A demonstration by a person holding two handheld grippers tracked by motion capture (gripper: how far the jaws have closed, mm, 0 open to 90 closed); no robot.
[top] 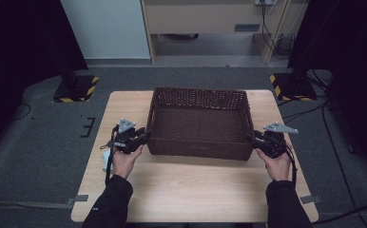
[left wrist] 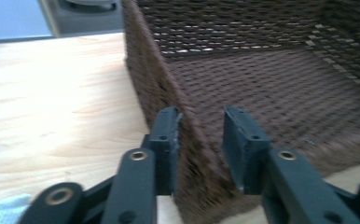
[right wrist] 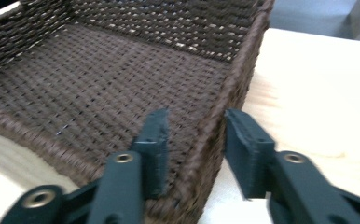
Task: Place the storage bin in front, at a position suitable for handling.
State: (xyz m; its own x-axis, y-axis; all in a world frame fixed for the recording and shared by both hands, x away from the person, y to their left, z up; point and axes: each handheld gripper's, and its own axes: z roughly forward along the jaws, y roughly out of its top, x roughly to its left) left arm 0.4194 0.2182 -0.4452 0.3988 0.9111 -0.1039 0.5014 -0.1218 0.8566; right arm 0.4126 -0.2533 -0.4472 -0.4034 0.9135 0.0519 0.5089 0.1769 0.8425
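A dark brown wicker basket [top: 197, 148] with nothing in it stands in the middle of the wooden table [top: 196, 190]. My left gripper [top: 146, 136] is at its near left corner. In the left gripper view its jaws straddle the basket's left wall [left wrist: 145, 70], one outside and one inside, and the left gripper [left wrist: 200, 122] stands open with a small gap at the inner pad. My right gripper [top: 251, 138] is at the near right corner. It straddles the right wall [right wrist: 243, 60] the same way, and the right gripper [right wrist: 195, 125] is open, its pads a little off the weave.
A pale blue-white cloth-like scrap [top: 106, 159] lies on the table under my left hand. Bare table runs along the front edge and beside the basket. Two stands with yellow-black striped bases [top: 77, 88] sit on the floor beyond the table's far corners.
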